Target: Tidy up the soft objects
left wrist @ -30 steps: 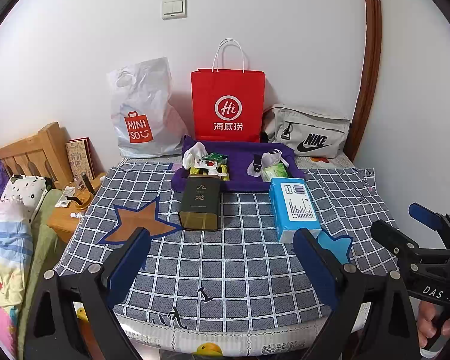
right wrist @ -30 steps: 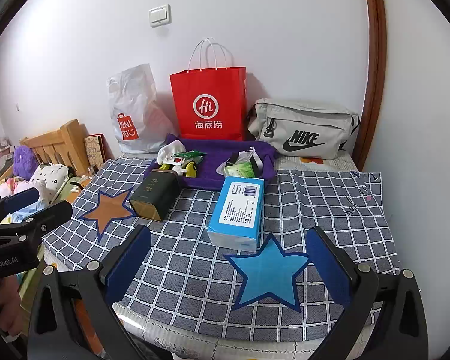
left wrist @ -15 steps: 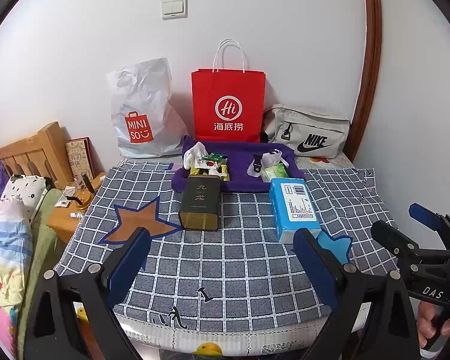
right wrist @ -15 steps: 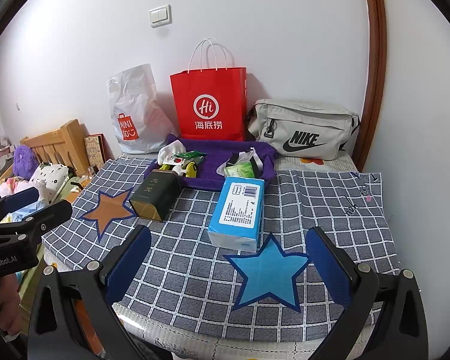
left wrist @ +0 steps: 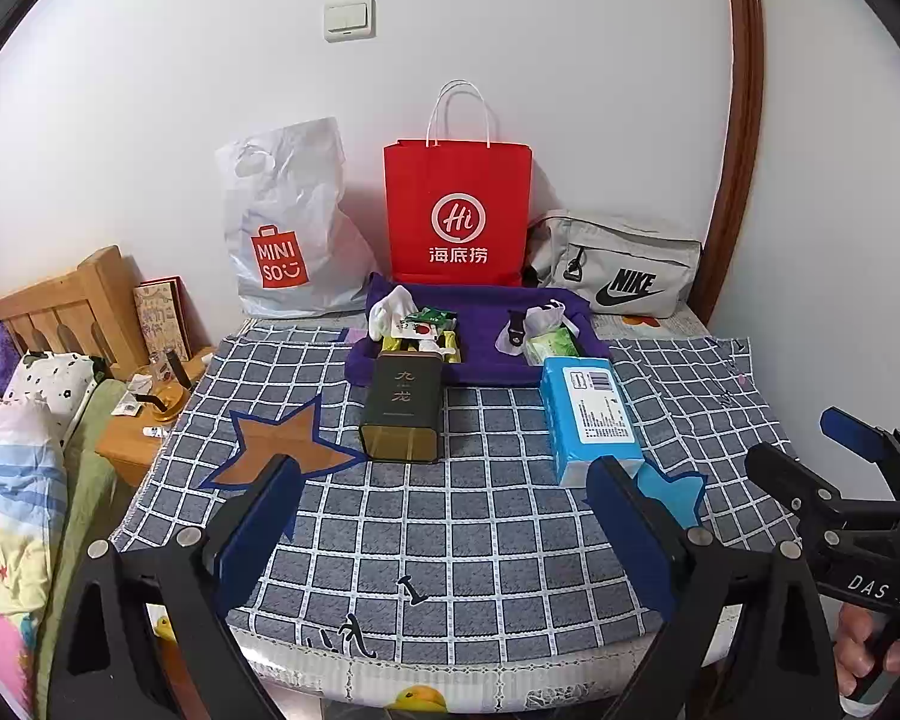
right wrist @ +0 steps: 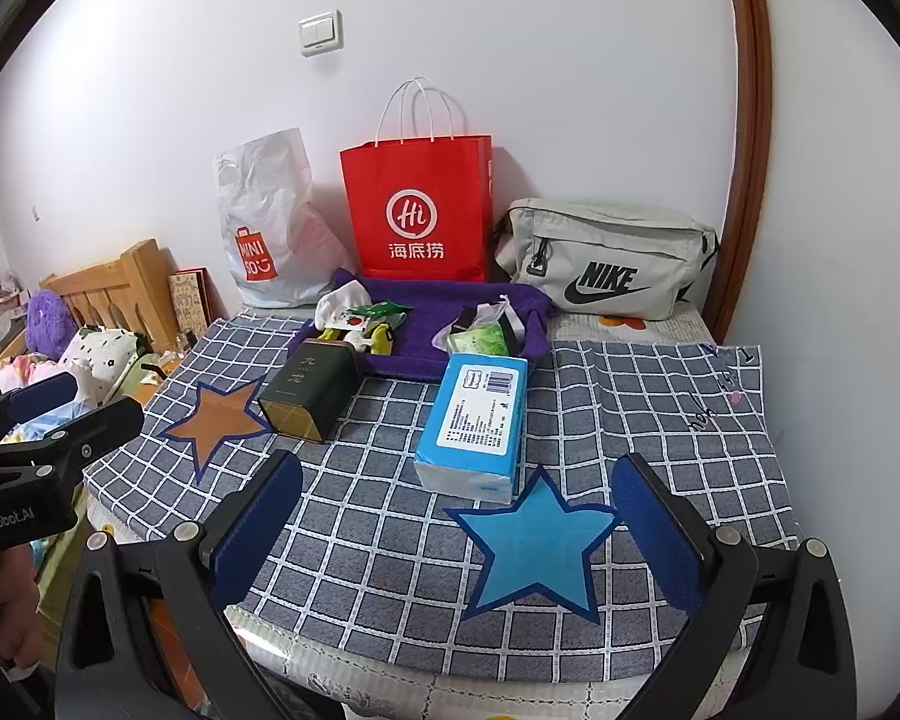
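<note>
Presently both grippers held back at near edge of checked cloth (right wrist: pixel 630 420), nothing gripped. Left gripper (left wrist: pixel 444 516) jaws spread wide; right gripper (right wrist: pixel 456 516) likewise. Blue tissue pack (right wrist: pixel 480 414) lies just behind blue star (right wrist: pixel 534 540), touching its far point. Purple towel (right wrist: pixel 426 330) with small soft items sits behind pack. Judged: pack best approached by right gripper, long sides straddled, squeeze kept gentle to avoid crushing.

A home bedroom: a wooden bed frame (left wrist: pixel 60 306) with pillows and quilts (left wrist: pixel 12 480) stands beside a table with shopping bags (left wrist: pixel 459 210) against the wall.
</note>
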The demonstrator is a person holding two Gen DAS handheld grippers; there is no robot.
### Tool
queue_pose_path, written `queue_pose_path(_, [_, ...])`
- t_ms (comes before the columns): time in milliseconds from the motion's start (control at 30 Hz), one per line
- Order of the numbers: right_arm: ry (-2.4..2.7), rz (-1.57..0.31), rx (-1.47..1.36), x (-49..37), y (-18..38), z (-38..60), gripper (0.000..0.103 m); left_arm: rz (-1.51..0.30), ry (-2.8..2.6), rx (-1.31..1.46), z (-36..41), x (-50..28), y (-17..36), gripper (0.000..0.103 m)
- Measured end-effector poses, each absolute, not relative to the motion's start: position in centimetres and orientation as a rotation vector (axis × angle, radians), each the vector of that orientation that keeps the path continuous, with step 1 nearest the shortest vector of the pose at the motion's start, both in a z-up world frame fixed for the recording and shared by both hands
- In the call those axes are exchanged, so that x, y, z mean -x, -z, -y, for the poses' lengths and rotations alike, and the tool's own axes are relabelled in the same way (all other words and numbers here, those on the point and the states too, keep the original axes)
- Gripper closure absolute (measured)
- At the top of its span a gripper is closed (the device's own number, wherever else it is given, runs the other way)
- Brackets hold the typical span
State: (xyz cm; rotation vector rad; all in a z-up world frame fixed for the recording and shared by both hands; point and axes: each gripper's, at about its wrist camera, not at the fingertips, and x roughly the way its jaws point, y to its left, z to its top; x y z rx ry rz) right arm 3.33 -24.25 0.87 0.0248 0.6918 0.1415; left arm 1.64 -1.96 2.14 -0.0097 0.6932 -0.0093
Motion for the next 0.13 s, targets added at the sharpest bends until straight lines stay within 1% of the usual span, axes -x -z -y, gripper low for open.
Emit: queue_pose_path(133, [-0.145,-0.690,-0.023,-3.34,-1.01,24.22,0.001,-0.684,0.012,0.002,1.84,-1.90,-2.19,0.007])
